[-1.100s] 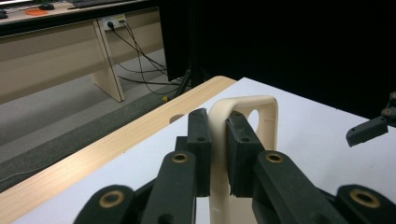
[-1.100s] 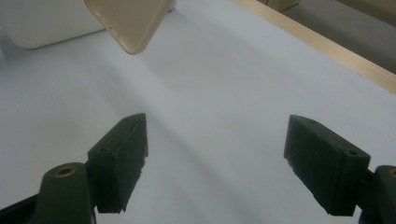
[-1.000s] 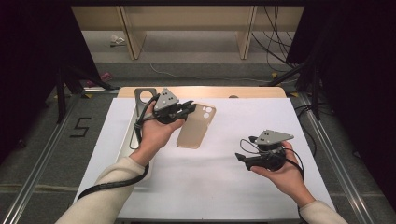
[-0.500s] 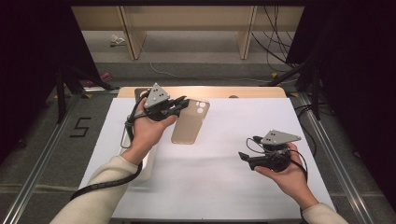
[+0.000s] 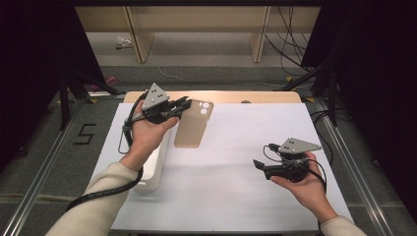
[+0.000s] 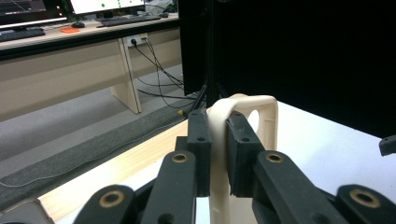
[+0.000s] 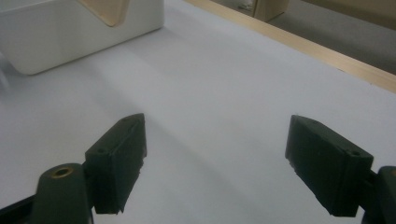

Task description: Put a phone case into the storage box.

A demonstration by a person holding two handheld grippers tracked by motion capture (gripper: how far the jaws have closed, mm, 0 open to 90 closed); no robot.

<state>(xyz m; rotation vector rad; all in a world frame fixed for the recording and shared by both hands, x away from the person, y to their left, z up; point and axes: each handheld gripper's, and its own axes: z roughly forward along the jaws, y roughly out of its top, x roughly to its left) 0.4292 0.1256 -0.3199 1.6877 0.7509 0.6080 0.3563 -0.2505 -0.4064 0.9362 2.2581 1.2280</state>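
A beige, see-through phone case [image 5: 193, 127] with a camera cut-out hangs tilted over the far left of the white table sheet [image 5: 236, 147]. My left gripper [image 5: 183, 104] is shut on its upper left edge. In the left gripper view the two black pads [image 6: 200, 135] pinch the cream rim of the case [image 6: 264, 116], which stands edge-on between them. My right gripper [image 5: 259, 166] is held low over the sheet at the near right, pointing left. Its jaws [image 7: 215, 163] stand wide open with nothing between them.
A white rectangular tray [image 5: 153, 169] lies under my left forearm at the table's left side, and its wall [image 7: 70, 37] is seen at the top left of the right gripper view. A wooden table edge [image 5: 246, 96] runs along the far side.
My left hand has carried the phone case to the left and a little toward the far edge, still gripped. The right hand has stayed about where it was.
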